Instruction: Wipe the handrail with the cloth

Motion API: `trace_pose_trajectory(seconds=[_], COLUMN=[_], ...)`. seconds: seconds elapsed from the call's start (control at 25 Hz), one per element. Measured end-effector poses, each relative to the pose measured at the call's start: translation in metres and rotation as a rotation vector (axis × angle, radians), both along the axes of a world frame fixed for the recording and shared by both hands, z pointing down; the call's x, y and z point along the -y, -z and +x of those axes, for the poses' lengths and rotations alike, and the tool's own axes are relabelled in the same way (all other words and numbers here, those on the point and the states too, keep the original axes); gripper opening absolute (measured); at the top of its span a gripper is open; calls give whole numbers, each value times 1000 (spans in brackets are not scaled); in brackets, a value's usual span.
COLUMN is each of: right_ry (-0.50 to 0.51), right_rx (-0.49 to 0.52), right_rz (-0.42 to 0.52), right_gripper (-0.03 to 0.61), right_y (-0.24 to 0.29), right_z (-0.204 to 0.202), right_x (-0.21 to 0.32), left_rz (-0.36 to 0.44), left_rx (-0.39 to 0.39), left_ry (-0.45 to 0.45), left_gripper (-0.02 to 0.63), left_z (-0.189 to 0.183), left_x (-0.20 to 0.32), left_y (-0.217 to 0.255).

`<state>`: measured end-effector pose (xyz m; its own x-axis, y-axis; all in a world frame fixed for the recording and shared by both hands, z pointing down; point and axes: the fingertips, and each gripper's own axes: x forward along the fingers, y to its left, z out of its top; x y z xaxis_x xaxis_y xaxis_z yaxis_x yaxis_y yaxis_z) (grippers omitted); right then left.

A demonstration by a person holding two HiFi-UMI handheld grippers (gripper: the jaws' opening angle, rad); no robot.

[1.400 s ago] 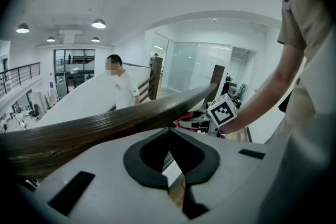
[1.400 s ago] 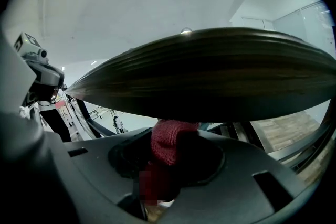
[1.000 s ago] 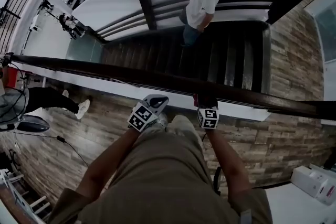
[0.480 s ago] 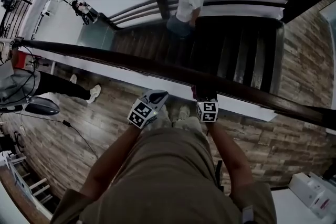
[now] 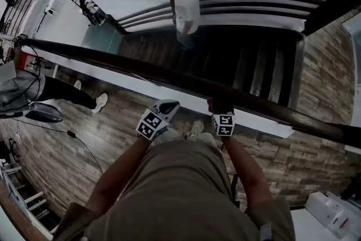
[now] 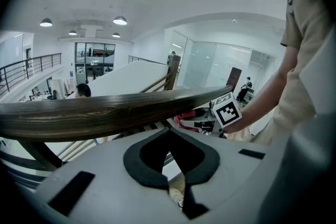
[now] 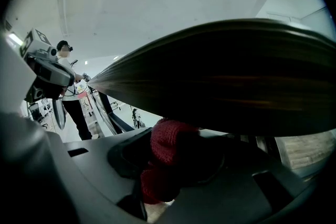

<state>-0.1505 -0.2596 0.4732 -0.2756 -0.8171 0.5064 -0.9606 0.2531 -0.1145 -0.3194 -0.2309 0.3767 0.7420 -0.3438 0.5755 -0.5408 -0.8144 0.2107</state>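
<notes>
Seen from the head view, the dark wooden handrail [image 5: 141,69] is stretched across the frame from the upper left to the right edge, dropping slightly as it goes. Its long axis is laid crosswise to both arms, above a stairwell [image 5: 254,59] in which a bystander [image 5: 183,5] is standing.

Just left of centre, the left gripper [image 5: 168,105] is held short of the rail on its lower side. Its jaws are shown drawn together with nothing between them in the left gripper view, where the left gripper [image 6: 169,139] is seen beneath the rail [image 6: 94,113] and apart from it.

Just right of centre, the right gripper [image 5: 217,105] is carried up to the rail, and a red cloth [image 5: 212,103] is clamped in its jaws. In the right gripper view the bunched cloth [image 7: 170,157] is pinched between the pads and set against the lower near edge of the rail [image 7: 226,76], which fills the upper right of that frame.

The working hand is therefore judged to be the right one, already at the wood, with the left idle beside it. Any coming stroke would have to be run along the rail's length, up-left or down-right in the head view, not across it. Long unwiped stretches are left on both sides of the cloth.
</notes>
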Motion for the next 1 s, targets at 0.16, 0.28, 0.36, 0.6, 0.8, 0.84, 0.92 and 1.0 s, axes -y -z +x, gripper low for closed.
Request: trace_pose_trajectory(seconds=[0.16,0.28,0.36,0.6,0.8,0.84,0.92,1.0], right_ry=[28,17,14,42,46,47,47,40], right_rx=[-4,-5,-7,-20,-21,-18,-8,4], right_rz=[13,6,3,1,16,19,22,28], right_gripper=[141,141,143,142,141,141,141,141], right_y=[1,1,1,2,3,2,0,0], right_z=[-41,-73,-96,-166,-222,-234,-255,-276], right_x=[16,27,34,56,74,78,83,89], left_rz=[6,15,18,12,3,3,3,7], left_rx=[4,1,5,-1,-4,-4,-4,3], left_ry=[-5,-1,9,39,27,21,10,1], left_gripper=[17,17,18,17,17,17,17,18], left_z=[-36,-71,-99,-171,-220,-228,-244,-262], left_x=[18,33,42,68,80,82,86,91], left_y=[5,13,13,10,2,1,-2,-4])
